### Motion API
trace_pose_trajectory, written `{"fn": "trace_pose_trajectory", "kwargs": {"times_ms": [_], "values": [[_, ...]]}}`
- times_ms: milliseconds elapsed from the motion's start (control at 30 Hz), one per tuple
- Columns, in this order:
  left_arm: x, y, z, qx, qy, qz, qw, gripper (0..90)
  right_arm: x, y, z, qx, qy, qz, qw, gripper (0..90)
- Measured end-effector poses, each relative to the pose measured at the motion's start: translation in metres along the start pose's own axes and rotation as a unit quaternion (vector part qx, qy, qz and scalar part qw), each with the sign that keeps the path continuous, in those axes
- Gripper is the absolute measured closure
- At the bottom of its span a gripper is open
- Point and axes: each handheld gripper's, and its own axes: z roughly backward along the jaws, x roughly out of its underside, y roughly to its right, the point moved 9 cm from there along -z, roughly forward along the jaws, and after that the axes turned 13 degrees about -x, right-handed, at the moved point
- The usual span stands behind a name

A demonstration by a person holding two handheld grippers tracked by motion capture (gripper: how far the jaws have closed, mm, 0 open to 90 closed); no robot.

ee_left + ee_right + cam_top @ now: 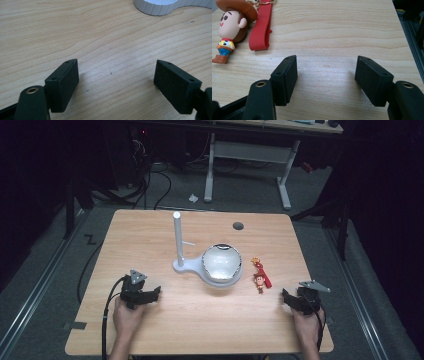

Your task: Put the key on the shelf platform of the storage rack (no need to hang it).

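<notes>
On the light wooden bench [165,320], both units sit idle near the front edge: left hand-held gripper [156,292] and right hand-held gripper [285,296], jaws spread wide, nothing between them. The cowboy-figure keychain with red strap [260,275] lies flat just ahead of the right one, beside the white stand with upright post and silver bowl [220,262]. Likely next: right approaches low, squares jaws across the figure's body, not the floppy strap.

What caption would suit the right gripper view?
Open right gripper hovering over the wooden table, near a cowboy keychain with red strap.
</notes>
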Motion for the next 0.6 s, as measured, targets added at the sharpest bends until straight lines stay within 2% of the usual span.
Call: {"fn": "trace_pose_trajectory", "kwargs": {"times_ms": [300,333,367,600], "values": [[0.0,0.0,0.0,0.0,0.0,0.0,1.0,20.9,-0.001,-0.002,0.0,-0.008,-0.005,0.003,1.0,39.0],[0.0,0.0,0.0,0.0,0.0,0.0,1.0,20.9,-0.001,-0.004,0.0,-0.01,-0.007,-0.001,0.9999,38.9],[0.0,0.0,0.0,0.0,0.0,0.0,1.0,20.9,-0.001,-0.009,0.0,-0.028,-0.007,-0.007,0.9996,38.7],[0.0,0.0,0.0,0.0,0.0,0.0,1.0,20.9,-0.005,-0.02,0.004,-0.045,-0.002,0.009,0.9989,39.1]]}}
